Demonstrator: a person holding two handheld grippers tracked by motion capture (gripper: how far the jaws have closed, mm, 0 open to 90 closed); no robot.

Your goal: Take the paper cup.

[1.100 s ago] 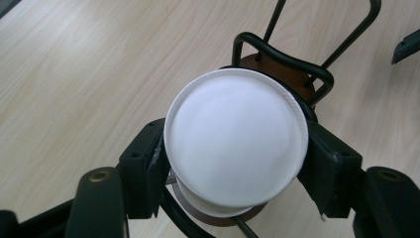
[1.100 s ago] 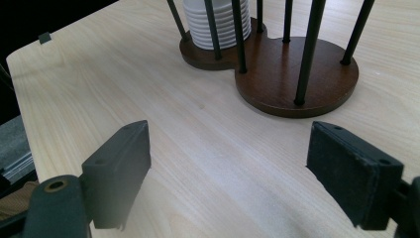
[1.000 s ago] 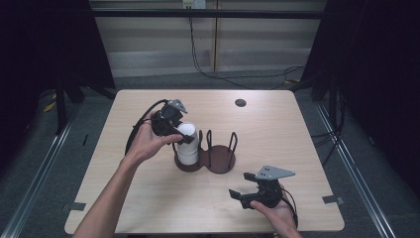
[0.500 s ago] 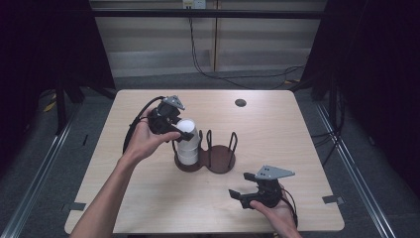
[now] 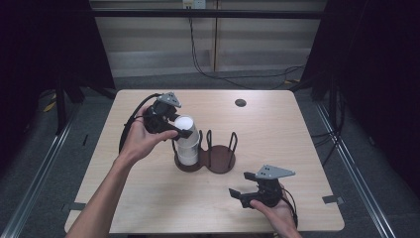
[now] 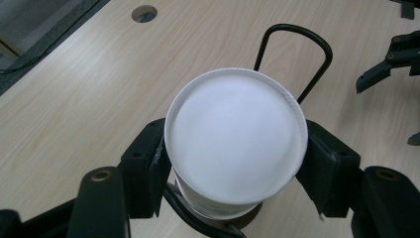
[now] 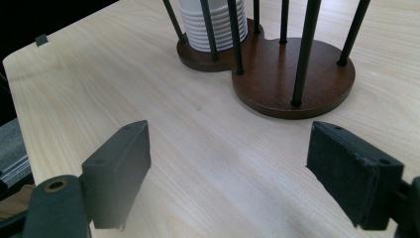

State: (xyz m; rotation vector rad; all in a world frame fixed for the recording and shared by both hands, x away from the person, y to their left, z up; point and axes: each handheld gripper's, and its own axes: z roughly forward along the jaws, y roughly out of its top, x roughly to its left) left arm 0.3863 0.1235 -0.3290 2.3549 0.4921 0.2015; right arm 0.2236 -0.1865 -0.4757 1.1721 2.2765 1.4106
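Observation:
A white paper cup [image 5: 186, 123] [image 6: 235, 134] tops a stack of white cups [image 5: 188, 151] [image 7: 213, 25] standing in the left bay of a dark wooden two-bay holder [image 5: 220, 159] [image 7: 297, 74] with black wire uprights. My left gripper [image 5: 181, 130] [image 6: 233, 163] is shut on this top cup, one jaw pressed on each side just under its rim, and the cup tilts slightly. The holder's right bay is empty. Near the table's front right, my right gripper [image 5: 240, 184] [image 7: 233, 168] rests open, nothing between its jaws, pointing at the holder.
A light wooden table [image 5: 297, 144] carries everything. A round cable hole [image 5: 240, 102] [image 6: 144, 12] sits near its far edge. A black cable [image 5: 130, 124] loops from the left gripper. Dark floor and rails surround the table.
The left gripper and the top cup have risen a little off the stack. The right gripper has stayed where it was.

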